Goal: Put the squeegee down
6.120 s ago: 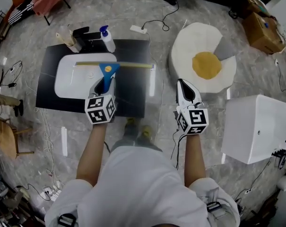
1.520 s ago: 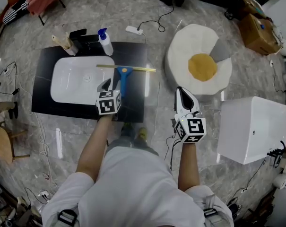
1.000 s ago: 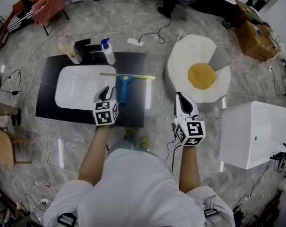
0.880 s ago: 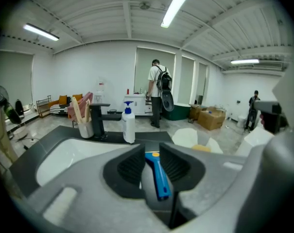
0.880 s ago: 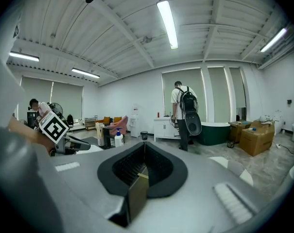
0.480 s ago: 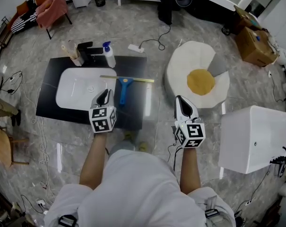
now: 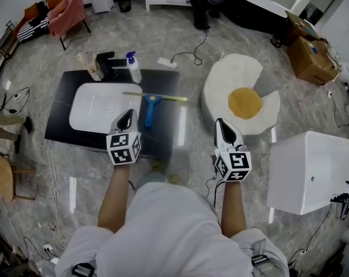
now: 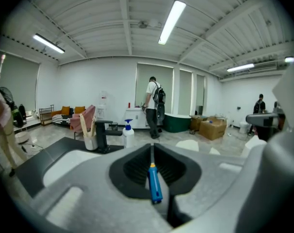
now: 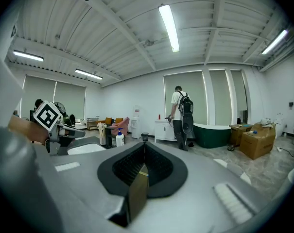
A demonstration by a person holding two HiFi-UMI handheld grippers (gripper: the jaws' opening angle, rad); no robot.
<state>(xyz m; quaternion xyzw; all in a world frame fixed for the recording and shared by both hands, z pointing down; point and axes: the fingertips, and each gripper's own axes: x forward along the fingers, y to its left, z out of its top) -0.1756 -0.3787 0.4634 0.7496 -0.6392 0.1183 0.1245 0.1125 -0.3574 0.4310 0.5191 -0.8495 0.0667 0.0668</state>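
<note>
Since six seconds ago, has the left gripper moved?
Yes: left gripper backed off the sink toward the person, leaving the squeegee; its empty jaws were just closing.

shirt [image 7: 162, 229]: white, short slv | shoulders: blk strap buckles [image 7: 82, 268], both sides

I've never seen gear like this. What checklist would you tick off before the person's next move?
1. Squeegee lying on the black counter, one blade end over the sink edge: ok.
2. Left claw apart from the squeegee: ok. Its jaws have just been closing, with nothing between them.
3. Right claw shut and empty: ok.
4. Spray bottle upright behind the sink, out of the way: ok.
5. Squeegee resting steadily and not about to slide: cannot tell.
</note>
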